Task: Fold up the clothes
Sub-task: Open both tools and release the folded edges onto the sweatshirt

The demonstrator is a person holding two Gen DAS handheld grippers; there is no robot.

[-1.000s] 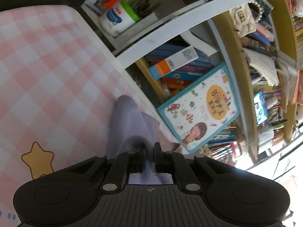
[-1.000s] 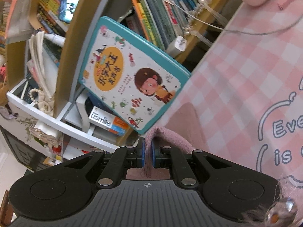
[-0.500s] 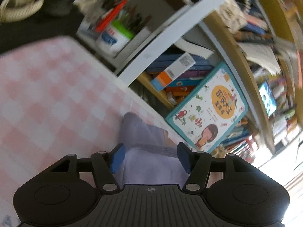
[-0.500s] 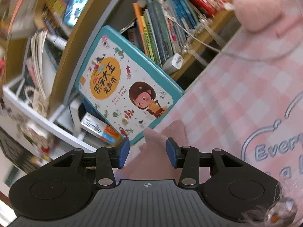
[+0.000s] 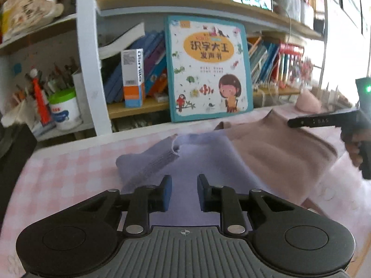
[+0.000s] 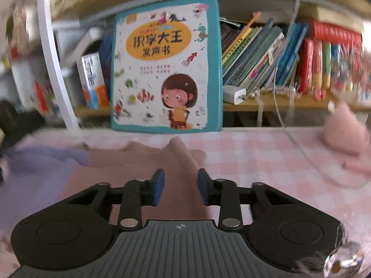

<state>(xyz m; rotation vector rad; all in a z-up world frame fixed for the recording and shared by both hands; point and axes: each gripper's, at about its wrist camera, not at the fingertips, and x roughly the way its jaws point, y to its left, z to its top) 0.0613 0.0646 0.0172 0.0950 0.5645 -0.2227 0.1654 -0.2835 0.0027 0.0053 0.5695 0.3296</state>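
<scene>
My left hand-held gripper (image 5: 184, 192) and right hand-held gripper (image 6: 180, 186) had both just been closing — jaws still apart, gripping nothing. The lilac-and-pink garment (image 5: 266, 153) lay on the checked surface (image 5: 69, 176), before the picture book (image 5: 206, 67).

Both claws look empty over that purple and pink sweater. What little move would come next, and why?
Probably lower the left gripper onto the sweater edge nearest it for another fold: both grippers, right gripper too, have just been closing on nothing, and the sweater lies loosely bunched.
</scene>
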